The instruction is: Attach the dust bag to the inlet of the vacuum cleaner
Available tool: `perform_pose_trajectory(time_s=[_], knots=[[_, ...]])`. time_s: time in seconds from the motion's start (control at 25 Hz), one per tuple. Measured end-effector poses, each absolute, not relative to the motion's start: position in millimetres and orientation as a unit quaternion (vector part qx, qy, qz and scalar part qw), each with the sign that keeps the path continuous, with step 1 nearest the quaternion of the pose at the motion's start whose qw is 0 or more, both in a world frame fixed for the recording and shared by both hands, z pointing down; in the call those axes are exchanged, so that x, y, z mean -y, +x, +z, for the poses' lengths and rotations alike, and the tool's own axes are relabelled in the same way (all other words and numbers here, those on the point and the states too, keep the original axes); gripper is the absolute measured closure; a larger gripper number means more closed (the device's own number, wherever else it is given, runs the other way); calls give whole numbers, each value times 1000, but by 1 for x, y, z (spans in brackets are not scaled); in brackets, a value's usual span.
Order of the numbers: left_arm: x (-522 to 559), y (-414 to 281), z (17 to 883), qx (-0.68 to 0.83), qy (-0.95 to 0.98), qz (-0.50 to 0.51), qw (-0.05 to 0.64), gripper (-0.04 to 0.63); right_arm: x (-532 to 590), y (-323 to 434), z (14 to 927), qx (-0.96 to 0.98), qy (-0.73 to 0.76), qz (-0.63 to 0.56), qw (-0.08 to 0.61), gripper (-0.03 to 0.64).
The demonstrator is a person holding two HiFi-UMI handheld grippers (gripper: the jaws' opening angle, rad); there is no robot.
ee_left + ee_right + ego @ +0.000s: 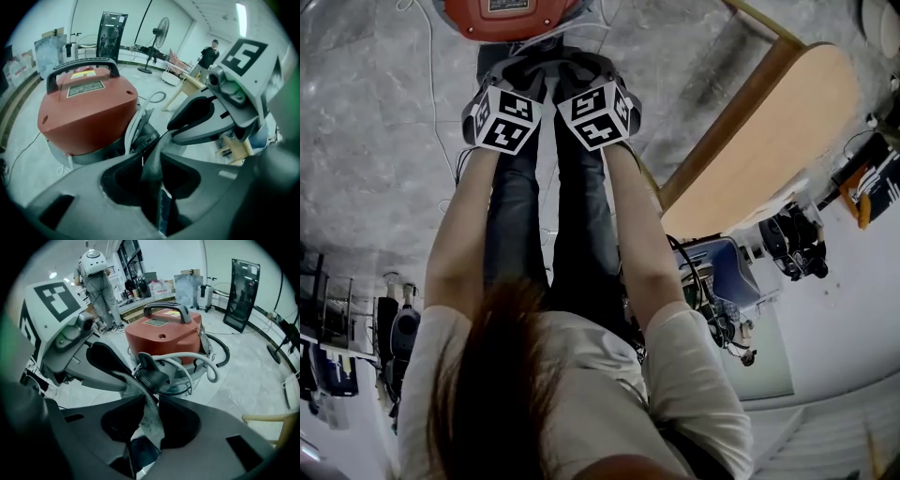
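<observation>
- The left gripper [152, 159] points steeply down toward the grey stone floor [375, 141]. Its jaws stand narrow, pinched on a dark fold of the dust bag [151, 176].
- The dust bag hangs as a strip of grey cloth stretched between the two grippers. It is held off the floor, just in front of the vacuum cleaner [86, 112].
- The vacuum cleaner stands on the floor just beyond both grippers. It has a red top and a black handle [82, 70] across it.
- Its round black inlet [152, 376] sits low on the front, facing the grippers. The upper edge of the bag lies right by the inlet, but whether the two touch cannot be told.
- The right gripper [149, 404] is held close beside the left one. In the head view their marker cubes almost meet. Its jaws are also narrow and closed on a paler, speckled stretch of the same bag.
- A grey hose [208, 362] loops from the front of the vacuum cleaner round to its right side.
</observation>
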State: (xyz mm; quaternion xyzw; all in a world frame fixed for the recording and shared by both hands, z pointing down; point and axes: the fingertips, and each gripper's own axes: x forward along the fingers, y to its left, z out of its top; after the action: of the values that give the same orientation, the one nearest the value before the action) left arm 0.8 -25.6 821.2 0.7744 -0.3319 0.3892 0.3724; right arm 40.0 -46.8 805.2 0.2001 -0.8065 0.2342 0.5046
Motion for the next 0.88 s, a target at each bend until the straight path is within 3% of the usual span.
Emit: perform_pose_trajectory(time_s=[0.2,0.32,0.76,0.88], knots=[[25,-2,820,301,773,371,417,404,48,48,805,792,219,287,492,425],[27,-3,812,290,780,368,414,382,44,44,801,791,212,320,477,411],[23,-8,790,299,769,366,430,374,50,43,765,797,252,325,442,460],[27,-12,776,331,761,356,429,439,52,47,755,791,280,328,434,501]])
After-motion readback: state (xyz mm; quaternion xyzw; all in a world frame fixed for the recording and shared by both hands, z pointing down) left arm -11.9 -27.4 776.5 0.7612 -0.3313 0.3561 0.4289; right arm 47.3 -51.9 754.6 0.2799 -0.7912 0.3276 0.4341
